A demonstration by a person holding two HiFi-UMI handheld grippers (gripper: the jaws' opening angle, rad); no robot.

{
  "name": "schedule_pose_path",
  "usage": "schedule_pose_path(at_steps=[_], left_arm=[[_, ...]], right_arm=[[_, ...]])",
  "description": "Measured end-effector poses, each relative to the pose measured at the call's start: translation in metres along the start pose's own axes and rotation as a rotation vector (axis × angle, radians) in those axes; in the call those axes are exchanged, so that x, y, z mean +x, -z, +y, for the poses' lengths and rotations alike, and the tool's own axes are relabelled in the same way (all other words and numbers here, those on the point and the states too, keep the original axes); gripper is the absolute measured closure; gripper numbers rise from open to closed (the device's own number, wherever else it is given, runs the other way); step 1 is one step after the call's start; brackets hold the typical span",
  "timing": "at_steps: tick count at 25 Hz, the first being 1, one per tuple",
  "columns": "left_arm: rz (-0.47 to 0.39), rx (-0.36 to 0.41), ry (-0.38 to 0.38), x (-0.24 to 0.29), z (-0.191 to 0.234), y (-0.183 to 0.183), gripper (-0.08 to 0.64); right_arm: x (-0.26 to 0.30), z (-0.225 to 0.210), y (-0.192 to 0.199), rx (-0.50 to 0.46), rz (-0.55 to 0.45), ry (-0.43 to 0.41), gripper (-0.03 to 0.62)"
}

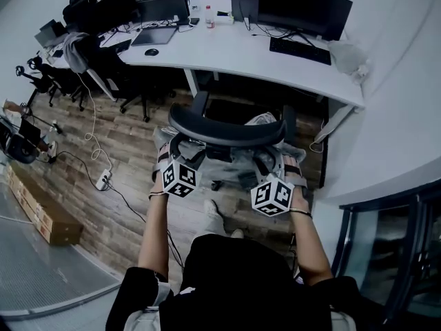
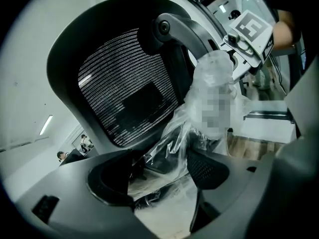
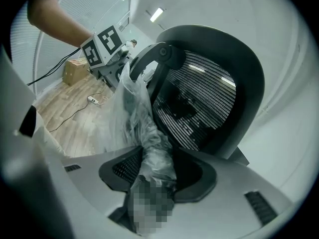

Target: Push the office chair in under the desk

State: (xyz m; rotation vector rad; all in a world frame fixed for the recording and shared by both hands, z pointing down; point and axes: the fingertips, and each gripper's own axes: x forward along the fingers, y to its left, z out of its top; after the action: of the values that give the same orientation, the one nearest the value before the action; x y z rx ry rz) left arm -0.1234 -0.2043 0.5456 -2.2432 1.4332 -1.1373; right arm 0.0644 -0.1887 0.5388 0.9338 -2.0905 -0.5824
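Note:
A black office chair with a mesh headrest stands behind the white desk, its back toward me and its seat partly under the desk edge. Clear plastic wrap covers the chair's back frame. In the head view my left gripper and right gripper sit side by side against the back, below the headrest. The left gripper has the plastic-wrapped frame between its pads. My right gripper clamps the wrapped upright bar, with both pads against it. The other gripper's marker cube shows beyond.
Monitors, a keyboard and a laptop sit on the desk. Other black chairs crowd the left. A power strip with cables and a cardboard box lie on the wooden floor. A white wall and glass partition close the right.

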Motion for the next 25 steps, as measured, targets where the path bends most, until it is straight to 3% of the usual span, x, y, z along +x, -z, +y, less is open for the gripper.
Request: schedule_pose_path(at_steps=[25], left_arm=[[-0.042, 0.043, 0.015, 0.096, 0.07, -0.004, 0.204]], right_arm=[[0.099, -0.056, -0.006, 0.017, 0.042, 0.048, 0.382]])
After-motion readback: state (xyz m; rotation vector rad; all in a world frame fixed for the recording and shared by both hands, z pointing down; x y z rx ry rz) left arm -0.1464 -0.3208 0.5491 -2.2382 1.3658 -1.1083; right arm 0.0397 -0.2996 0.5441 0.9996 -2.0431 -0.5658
